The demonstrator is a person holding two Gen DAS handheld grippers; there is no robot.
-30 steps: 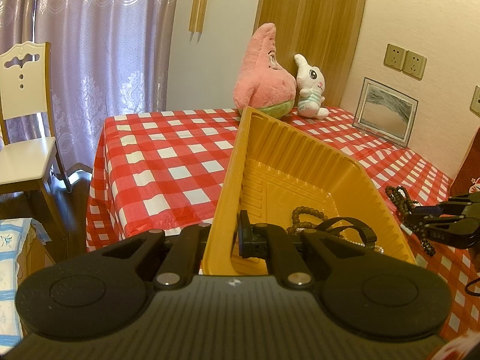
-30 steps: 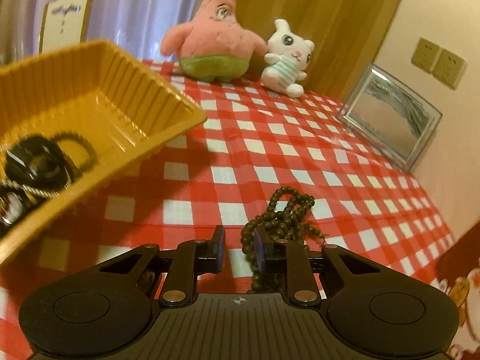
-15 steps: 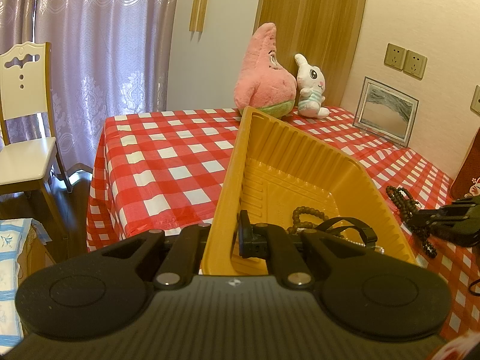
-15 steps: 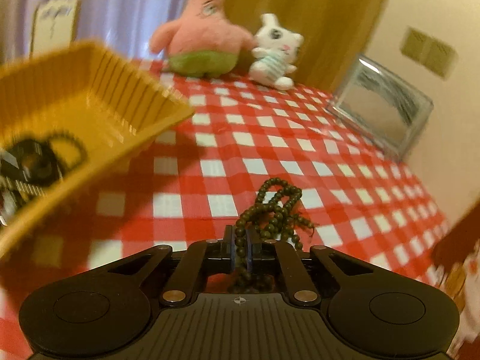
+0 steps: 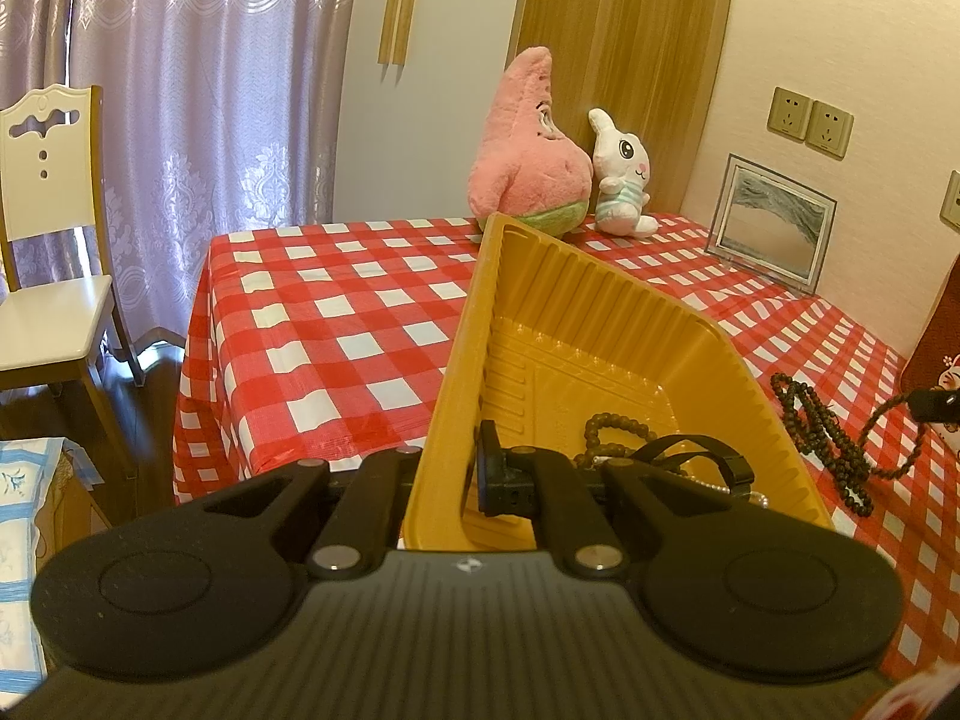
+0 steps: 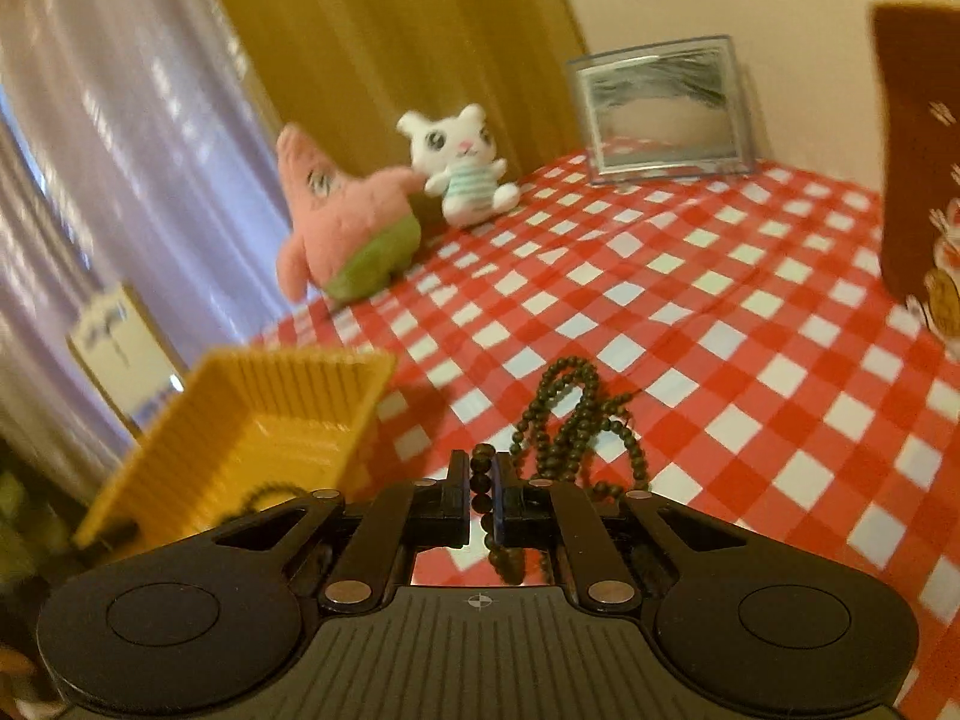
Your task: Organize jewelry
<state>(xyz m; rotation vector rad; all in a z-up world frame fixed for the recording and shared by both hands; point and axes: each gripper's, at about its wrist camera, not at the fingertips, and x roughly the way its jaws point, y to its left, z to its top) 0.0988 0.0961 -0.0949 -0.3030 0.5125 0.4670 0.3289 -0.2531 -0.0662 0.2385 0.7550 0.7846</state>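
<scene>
The right gripper (image 6: 480, 495) is pinched on one strand of the dark bead necklace (image 6: 570, 420), whose loops trail down onto the checked tablecloth (image 6: 750, 360) near its front edge. The left gripper (image 5: 447, 468) clamps the near wall of the yellow tray (image 5: 600, 324), which is tipped, a brown bead bracelet (image 5: 618, 426) lying inside. Held by so little, the necklace could slip free, snag the tray rim, or hang outside the tray.

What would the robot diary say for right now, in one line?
left gripper: shut on yellow tray | right gripper: shut on dark bead string | tray: tilted
</scene>
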